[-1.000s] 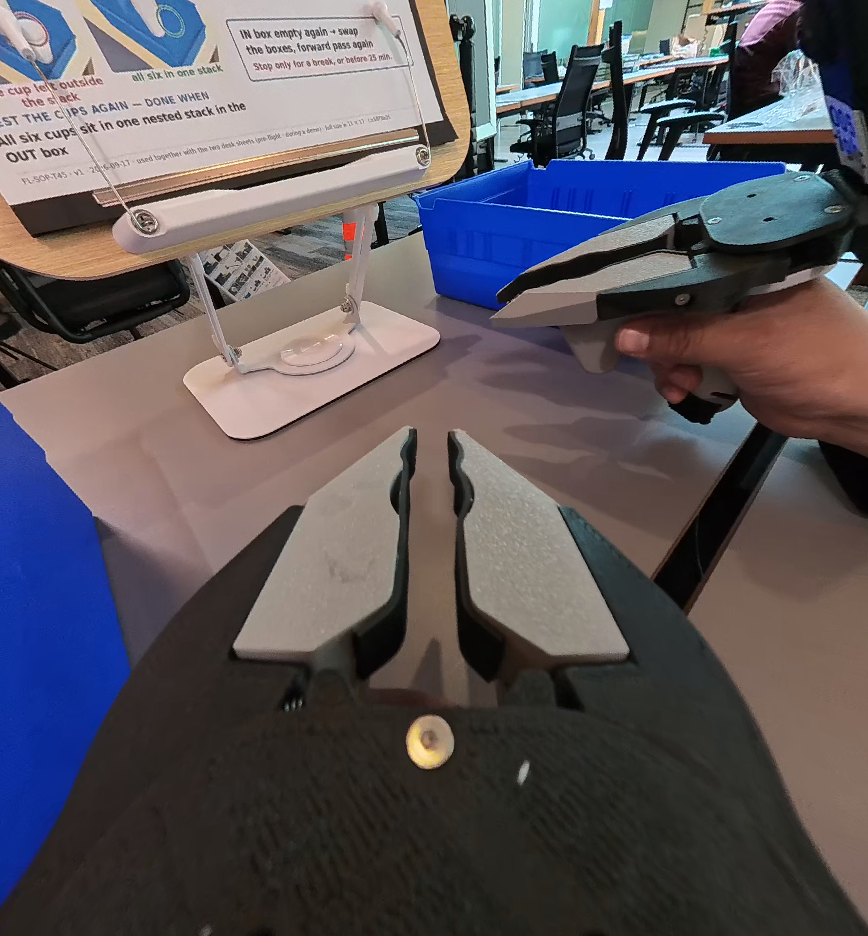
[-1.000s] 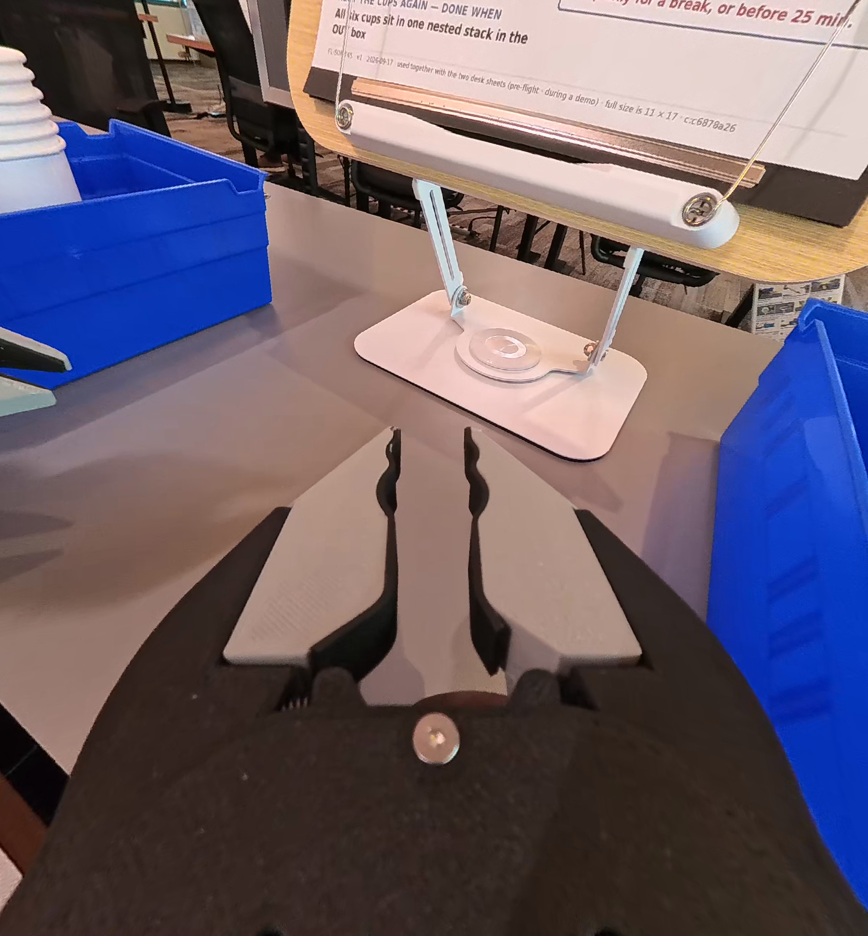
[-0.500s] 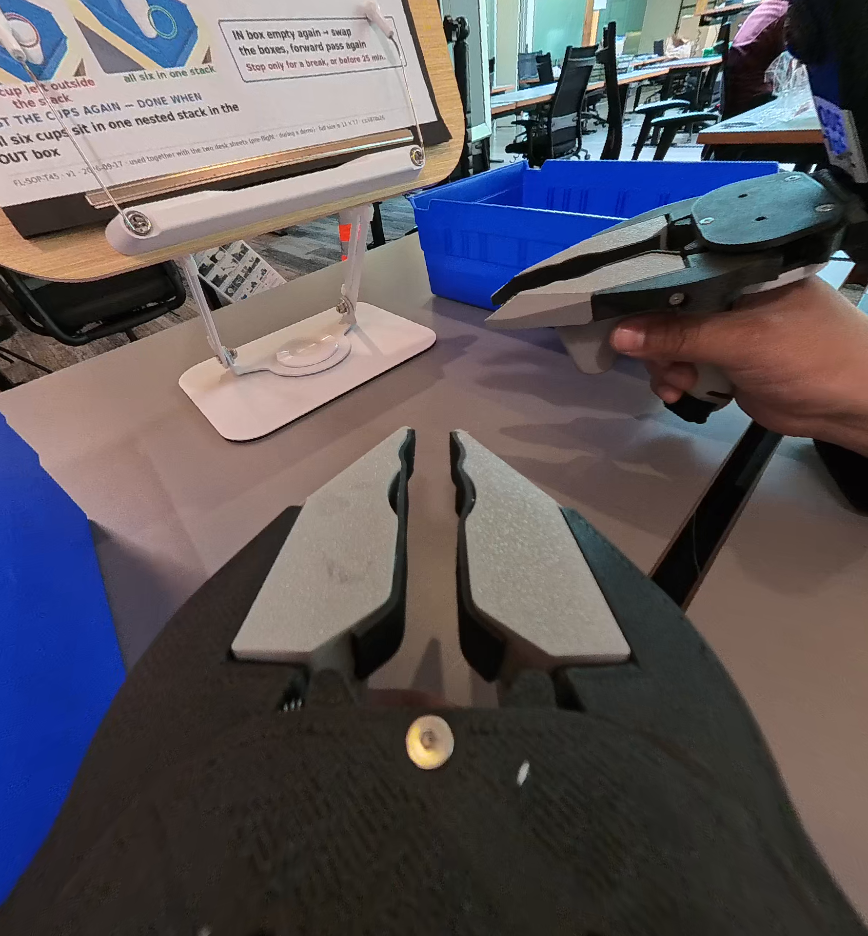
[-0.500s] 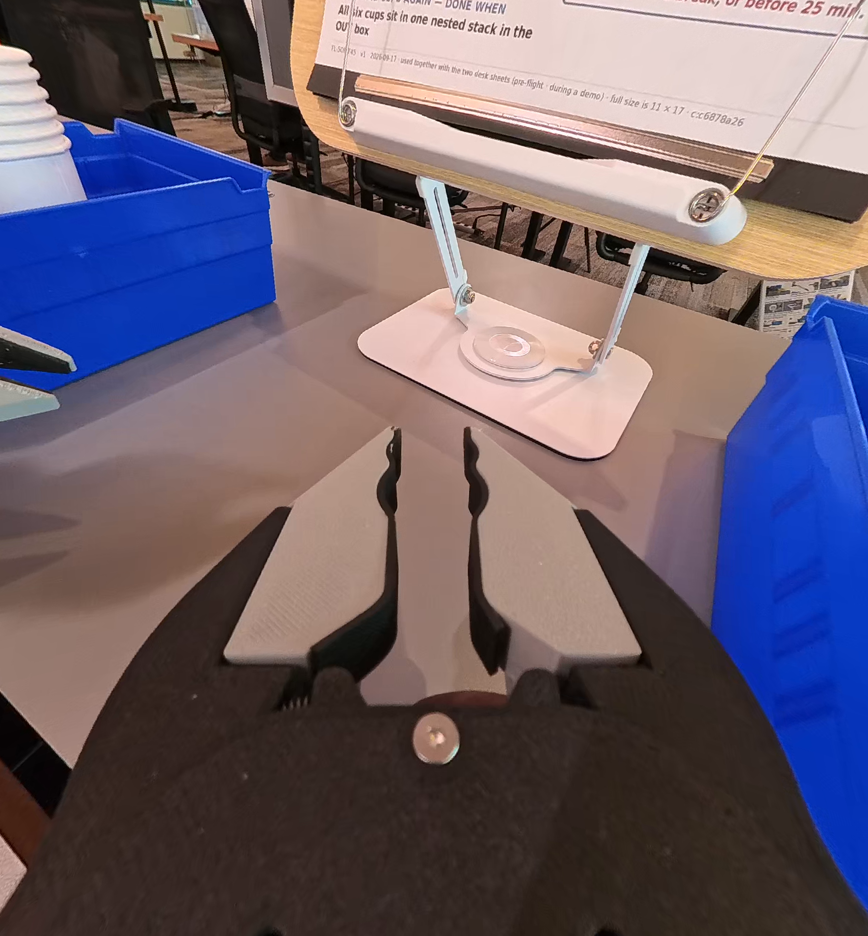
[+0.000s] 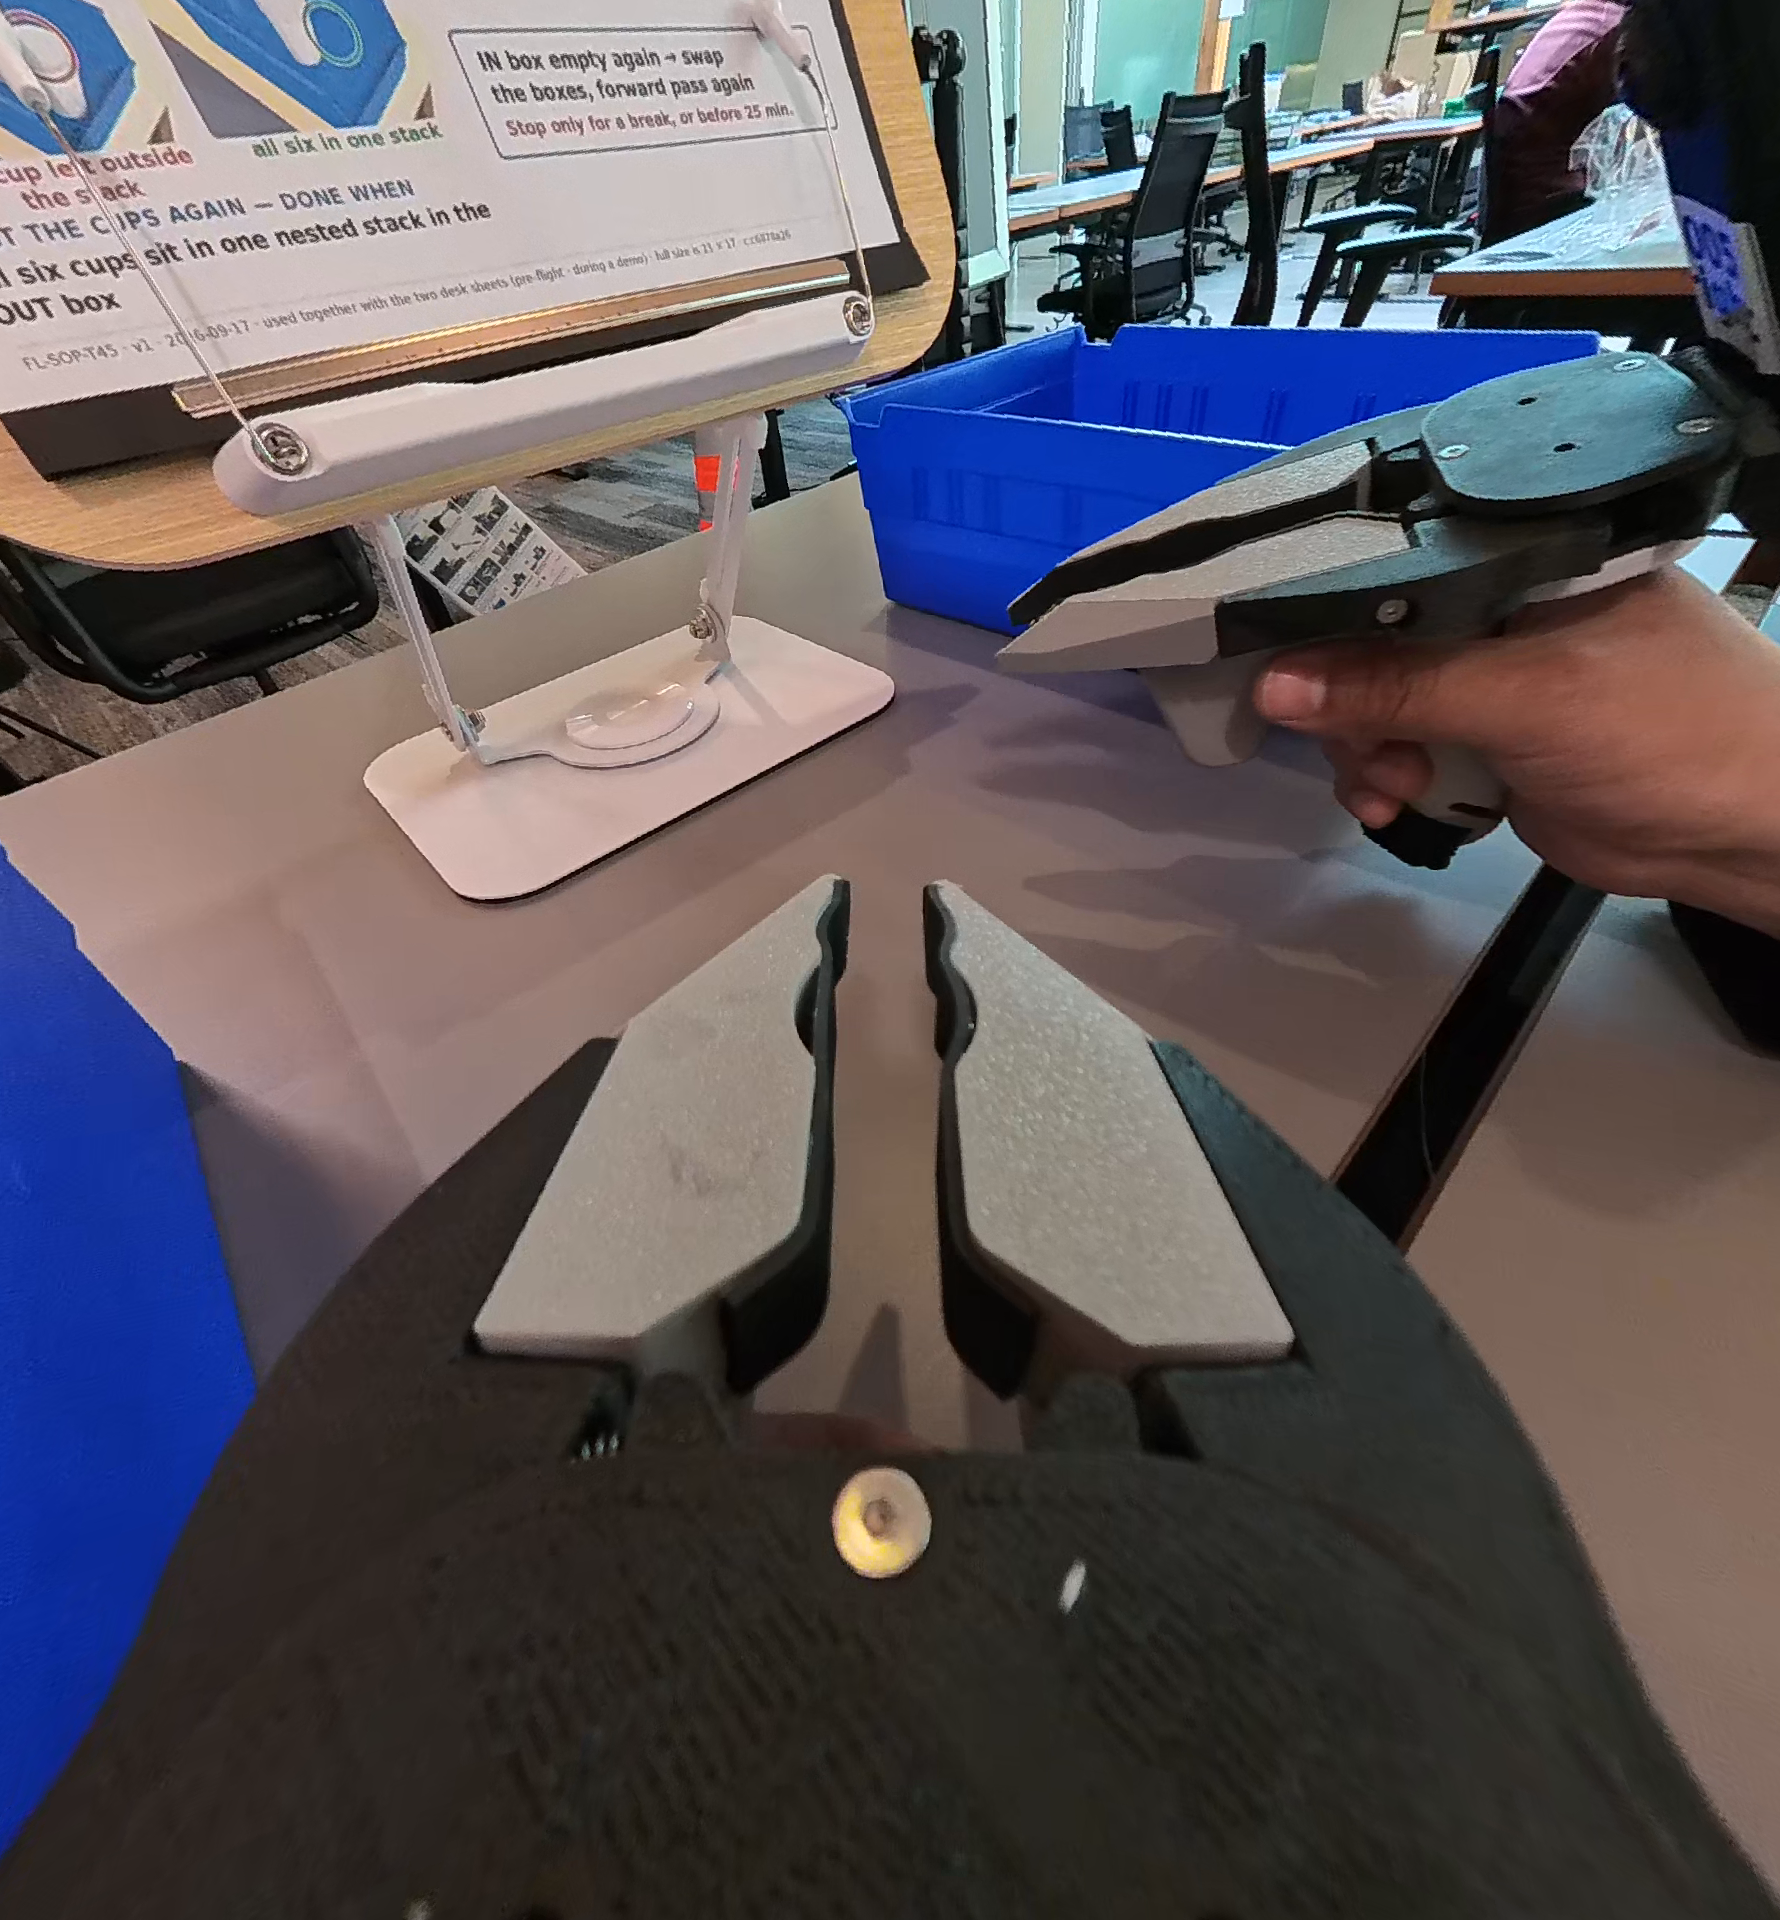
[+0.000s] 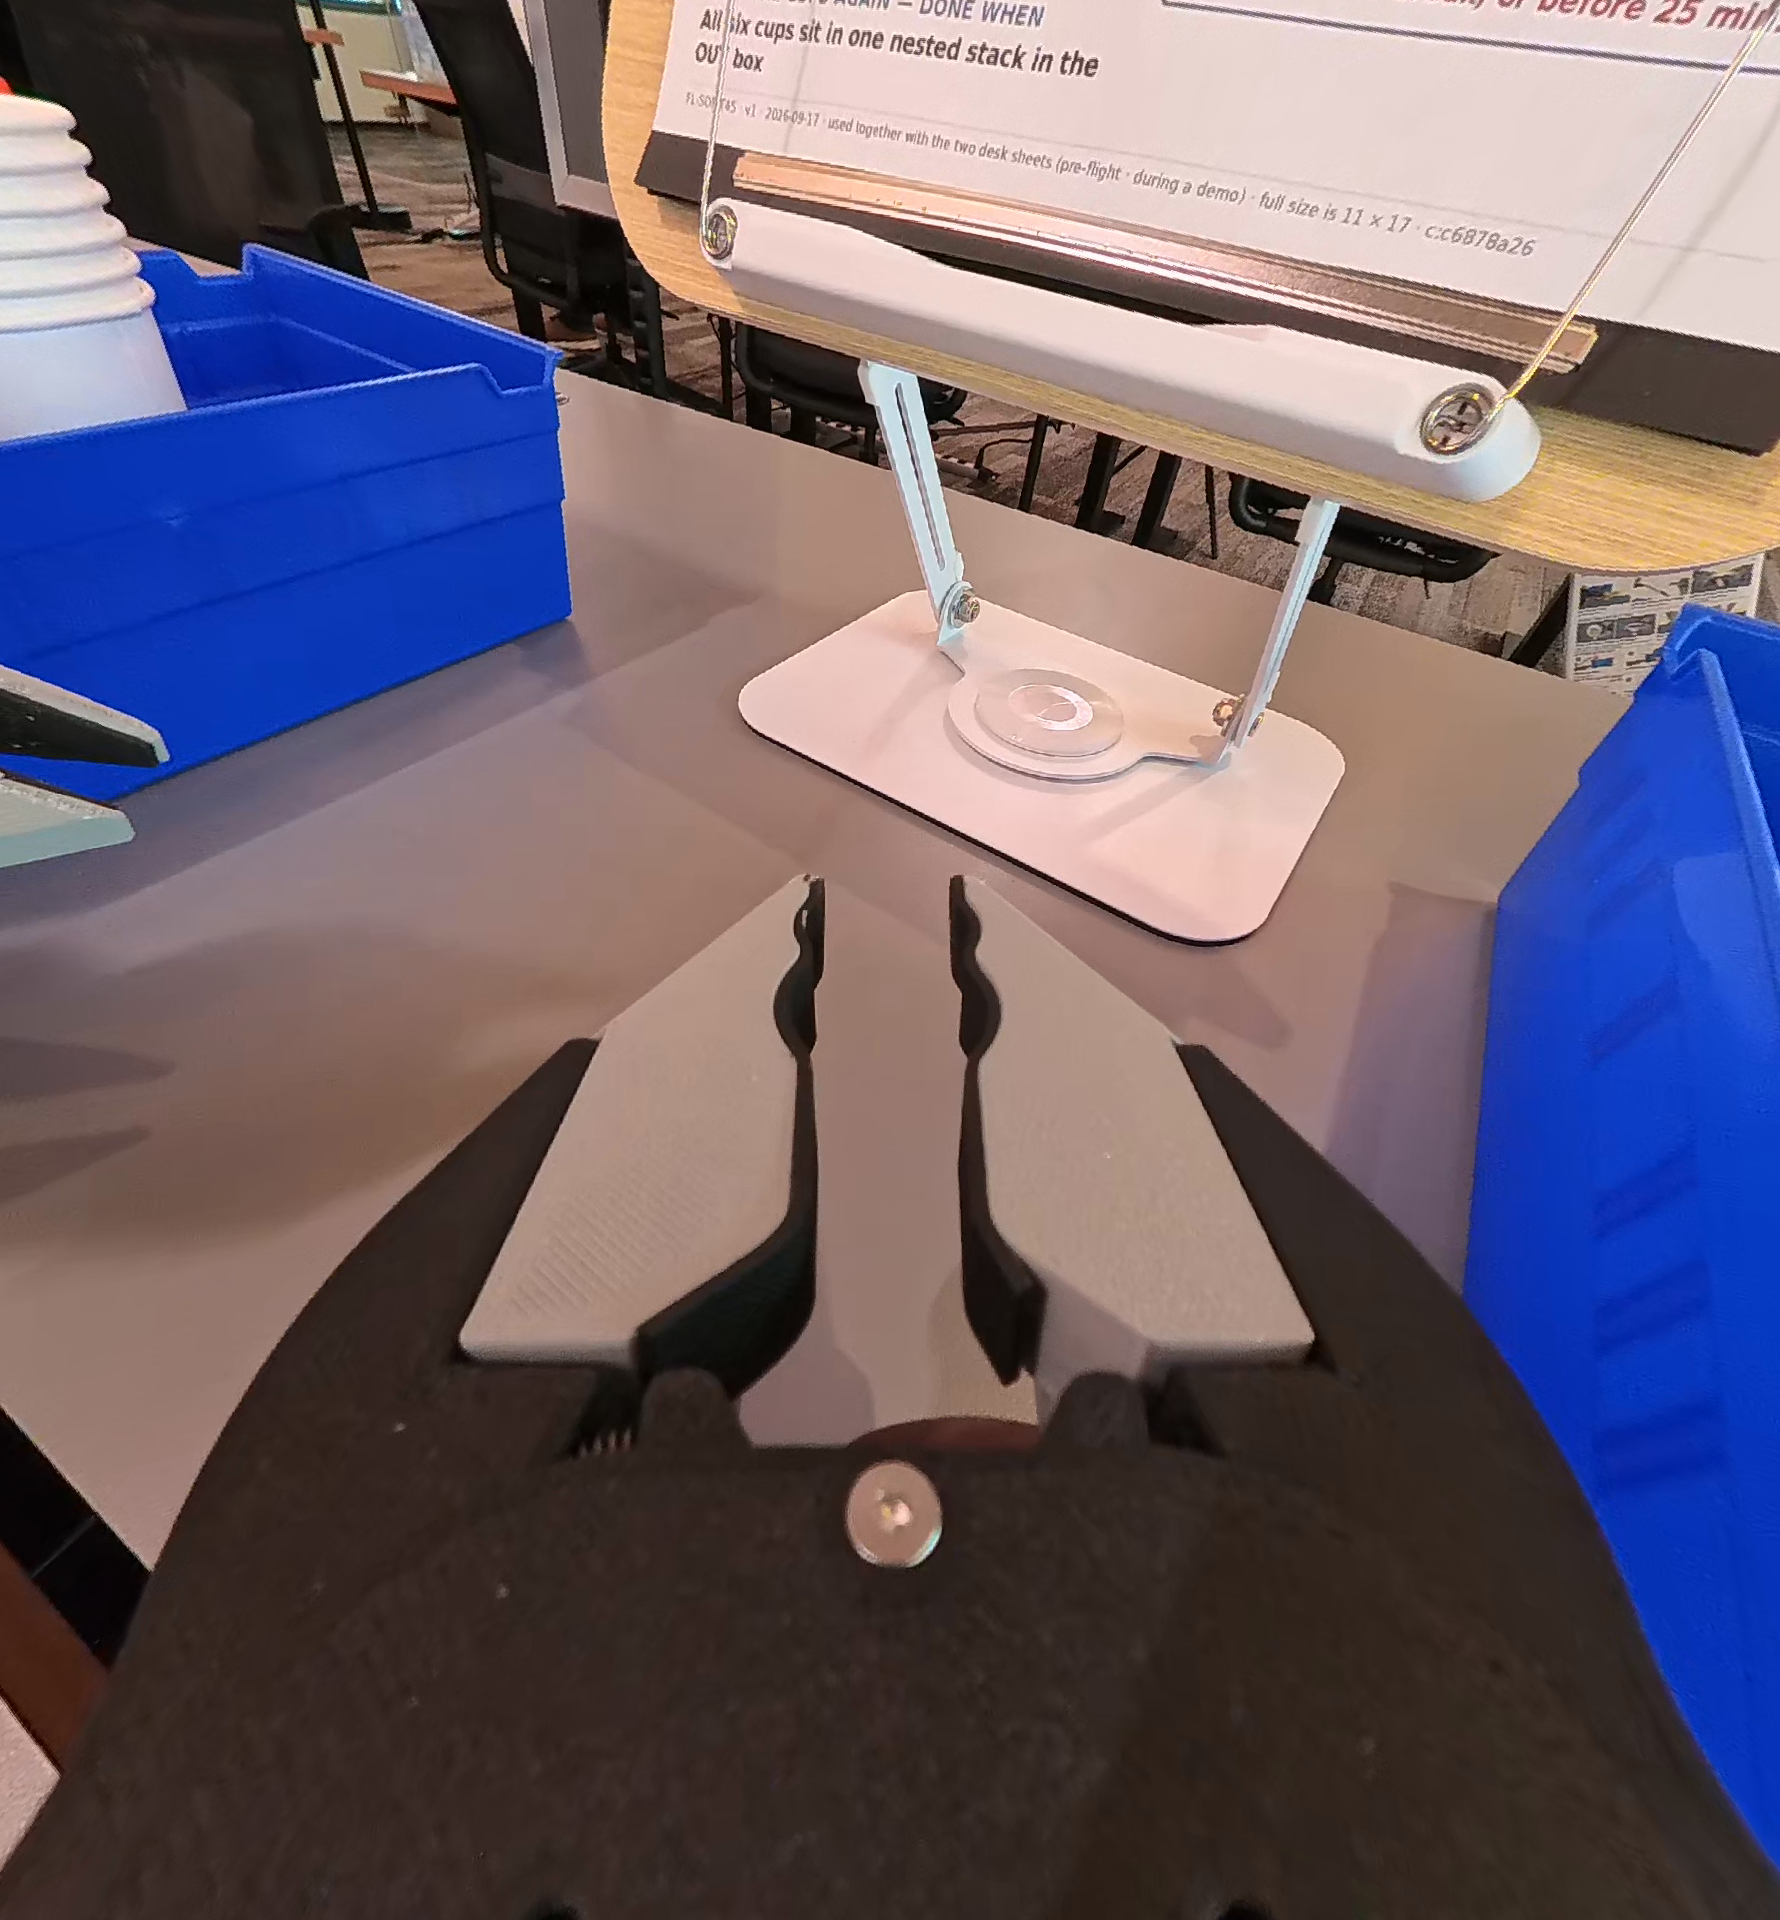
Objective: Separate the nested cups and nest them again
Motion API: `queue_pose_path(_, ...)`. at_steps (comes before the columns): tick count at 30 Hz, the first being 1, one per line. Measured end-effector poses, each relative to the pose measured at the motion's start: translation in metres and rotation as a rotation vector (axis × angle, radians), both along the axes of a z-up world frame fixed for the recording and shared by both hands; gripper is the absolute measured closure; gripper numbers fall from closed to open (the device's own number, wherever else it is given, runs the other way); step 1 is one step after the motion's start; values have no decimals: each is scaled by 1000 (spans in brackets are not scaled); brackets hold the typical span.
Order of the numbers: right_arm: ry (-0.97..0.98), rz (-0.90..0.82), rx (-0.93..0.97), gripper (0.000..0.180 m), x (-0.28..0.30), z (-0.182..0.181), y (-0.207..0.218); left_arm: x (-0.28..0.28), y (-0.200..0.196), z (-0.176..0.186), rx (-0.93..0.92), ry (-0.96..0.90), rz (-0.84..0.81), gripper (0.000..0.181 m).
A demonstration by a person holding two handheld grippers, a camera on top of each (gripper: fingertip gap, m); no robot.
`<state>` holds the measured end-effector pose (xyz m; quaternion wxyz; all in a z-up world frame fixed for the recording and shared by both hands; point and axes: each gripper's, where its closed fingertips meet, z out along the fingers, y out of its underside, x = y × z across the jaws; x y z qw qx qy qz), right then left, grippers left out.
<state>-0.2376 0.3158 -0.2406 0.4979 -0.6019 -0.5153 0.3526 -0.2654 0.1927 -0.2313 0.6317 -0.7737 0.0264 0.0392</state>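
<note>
Grey tabletop (image 6: 553, 935) lies bare beneath both empty, parted grippers, left (image 5: 886, 899) and right (image 6: 884, 891), seemingly poised before reaching the white nested cups (image 6: 29, 260).

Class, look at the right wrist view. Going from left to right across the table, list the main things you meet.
stack of white cups → left blue bin → white base of the document stand → right blue bin
</note>
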Motion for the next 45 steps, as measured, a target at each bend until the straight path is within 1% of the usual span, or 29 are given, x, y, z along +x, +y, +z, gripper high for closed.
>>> queue_pose_path(8,-2,6,0,159,-1,-1,-1,0,1,-1,-3,-15,2,167)
queue_pose_path(11,-2,8,-1,159,-1,-1,-2,-1,1,-1,-1,-40,9,159)
queue_pose_path(34,-1,13,1,159,-1,0,-3,1,2,-3,-12,-22,7,159)
queue_pose_path(36,3,14,-1,159,-1,1,-3,2,3,-5,-15,-20,7,156)
queue_pose_path(40,23,25,-14,160,-1,4,-4,9,4,-7,-20,-42,-5,144)
queue_pose_path(43,27,34,-22,160,-1,4,-6,20,-3,11,43,-112,-21,141)
queue_pose_path(45,32,39,-20,160,-2,5,-7,28,-12,32,75,-95,-37,140)
